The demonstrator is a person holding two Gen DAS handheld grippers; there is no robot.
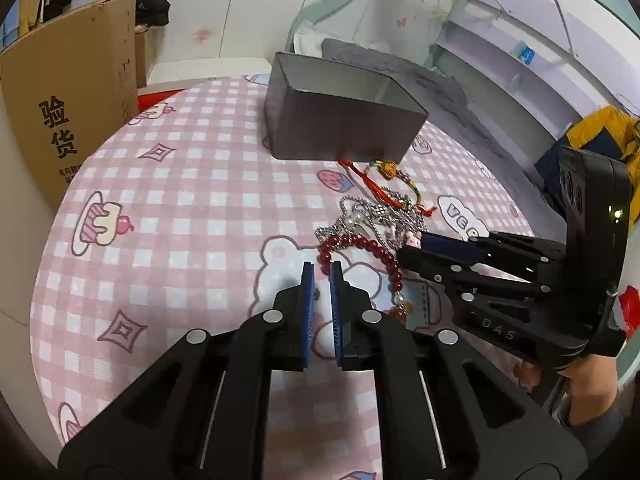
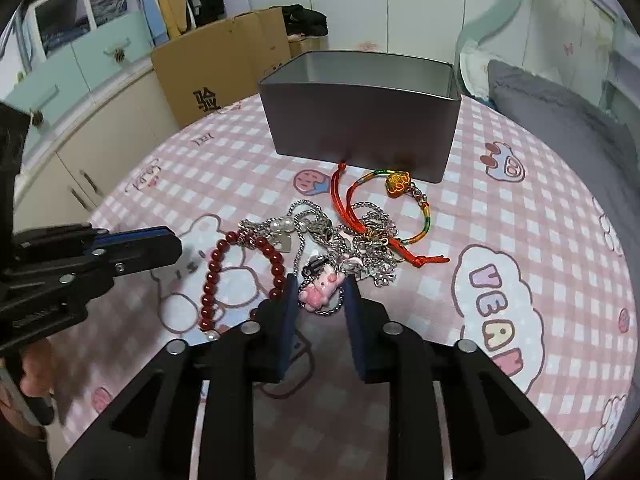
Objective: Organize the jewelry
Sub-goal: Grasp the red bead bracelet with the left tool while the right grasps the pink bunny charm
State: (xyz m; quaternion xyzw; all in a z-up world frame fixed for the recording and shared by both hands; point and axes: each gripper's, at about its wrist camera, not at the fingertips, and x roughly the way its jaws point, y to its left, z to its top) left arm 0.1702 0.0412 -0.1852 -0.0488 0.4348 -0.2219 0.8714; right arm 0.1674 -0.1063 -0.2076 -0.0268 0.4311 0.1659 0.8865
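Straddling the pink bear charm (image 2: 319, 290), the right gripper (image 2: 319, 300) stands spread, not pinching. Left gripper (image 1: 321, 280), narrowly parted, hovers with the red bead bracelet (image 1: 362, 258) at one o'clock.

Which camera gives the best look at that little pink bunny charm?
The right wrist view. There the pink bunny charm lies in plain sight between the open right gripper's fingers, on a silver chain. In the left wrist view only a sliver of the charm peeks out beside the right gripper's fingers.
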